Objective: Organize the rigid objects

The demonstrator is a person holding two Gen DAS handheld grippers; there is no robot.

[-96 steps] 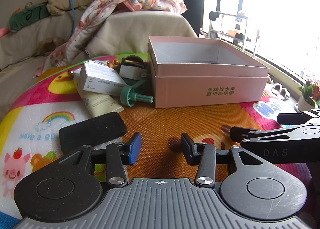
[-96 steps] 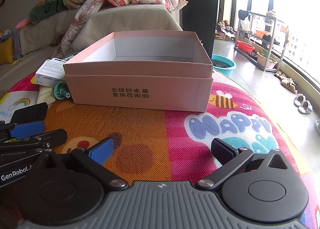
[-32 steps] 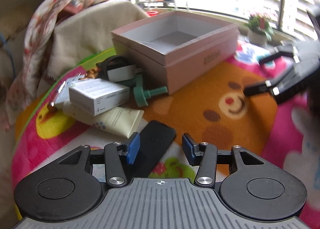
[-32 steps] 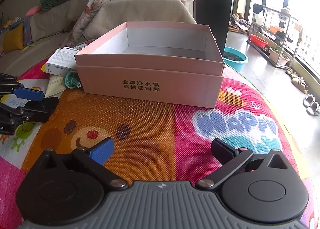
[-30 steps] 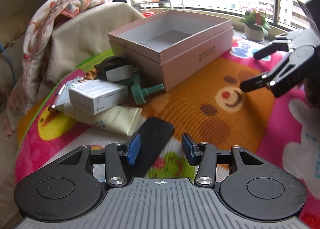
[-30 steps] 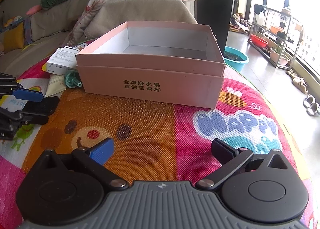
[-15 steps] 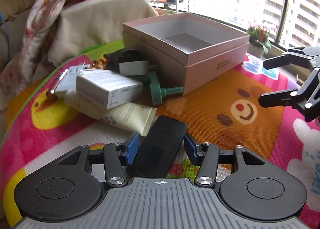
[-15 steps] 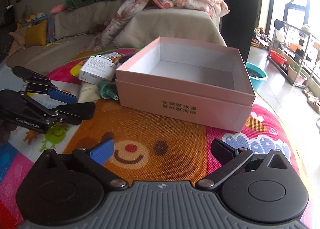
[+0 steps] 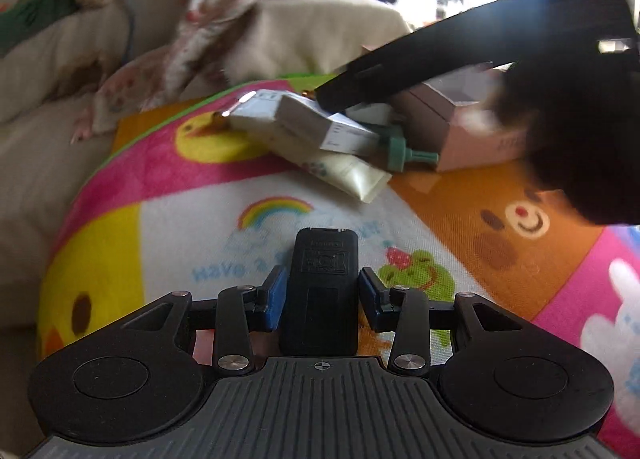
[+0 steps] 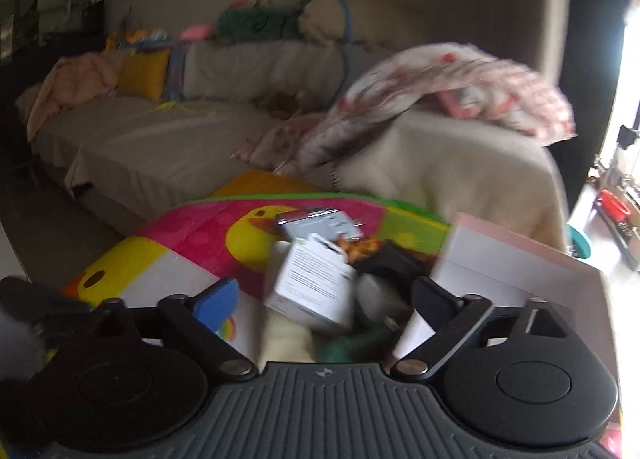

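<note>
A flat black device (image 9: 324, 279) lies on the cartoon play mat between my left gripper's (image 9: 322, 295) fingers, which stand open with a small gap on each side. My right gripper (image 10: 324, 299) is open over the pile beside the pink box (image 10: 512, 271); one of its fingers (image 9: 420, 55) reaches over the pile in the left wrist view. The pile holds a white carton (image 10: 316, 283), a cream tube (image 9: 348, 175) and a green pump piece (image 9: 404, 153). The pink box (image 9: 472, 139) is partly hidden behind the right gripper.
The mat (image 9: 168, 195) covers a low round surface with edges falling off at the left. A sofa (image 10: 192, 127) with a floral blanket (image 10: 440, 91) stands behind. A dark object (image 10: 396, 259) lies beside the box.
My left gripper has slid forward around the black device. My right gripper has swung left from in front of the pink box to above the pile. Both views are motion-blurred.
</note>
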